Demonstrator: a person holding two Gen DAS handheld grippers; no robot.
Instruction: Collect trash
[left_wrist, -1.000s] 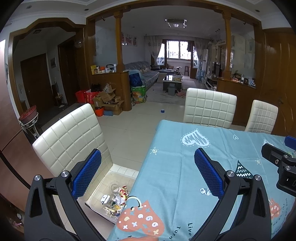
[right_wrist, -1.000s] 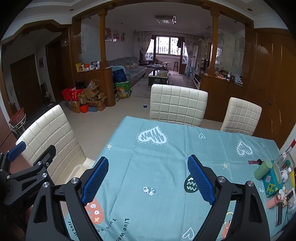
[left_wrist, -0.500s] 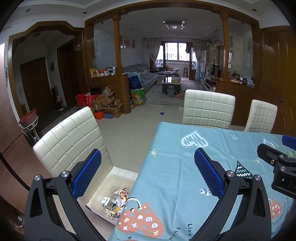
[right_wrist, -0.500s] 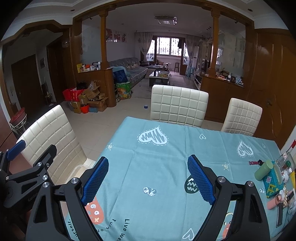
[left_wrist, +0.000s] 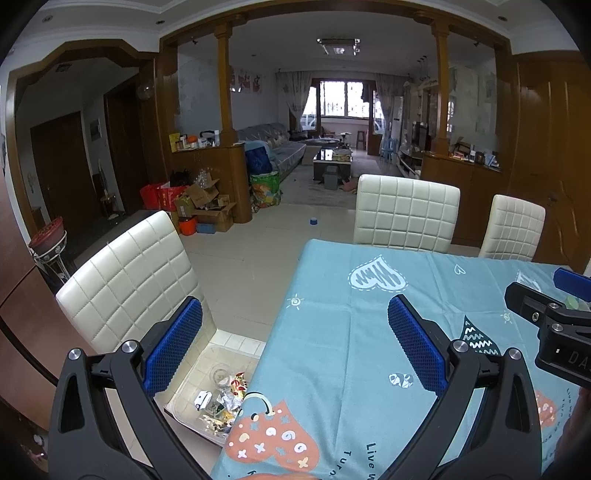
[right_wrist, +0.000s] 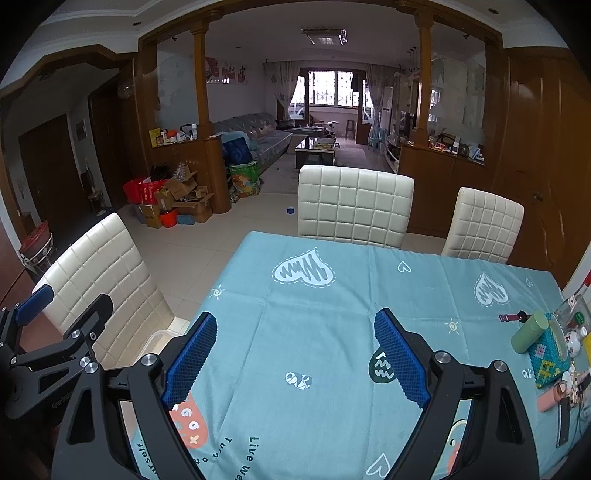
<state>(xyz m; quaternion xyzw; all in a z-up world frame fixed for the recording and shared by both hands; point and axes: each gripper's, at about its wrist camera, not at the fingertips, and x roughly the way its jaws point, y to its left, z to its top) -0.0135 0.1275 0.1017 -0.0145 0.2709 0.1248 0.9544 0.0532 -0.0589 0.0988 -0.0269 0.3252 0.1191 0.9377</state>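
A clear plastic bin (left_wrist: 192, 373) stands on the seat of the white chair at the table's left side and holds crumpled wrappers and scraps (left_wrist: 221, 400). My left gripper (left_wrist: 295, 314) is open and empty, held above the table's left edge, with the bin below its left finger. My right gripper (right_wrist: 295, 328) is open and empty above the blue tablecloth (right_wrist: 332, 332). The bin's rim (right_wrist: 157, 338) shows in the right wrist view. Each gripper shows in the other's view.
White quilted chairs (right_wrist: 354, 205) stand at the table's far side and left (left_wrist: 129, 280). A green cylinder (right_wrist: 528, 330), a beaded pouch (right_wrist: 548, 360) and small items crowd the table's right edge. Boxes (left_wrist: 203, 206) lie on the floor beyond.
Both grippers stay open and nearly still. The views have shifted only slightly.
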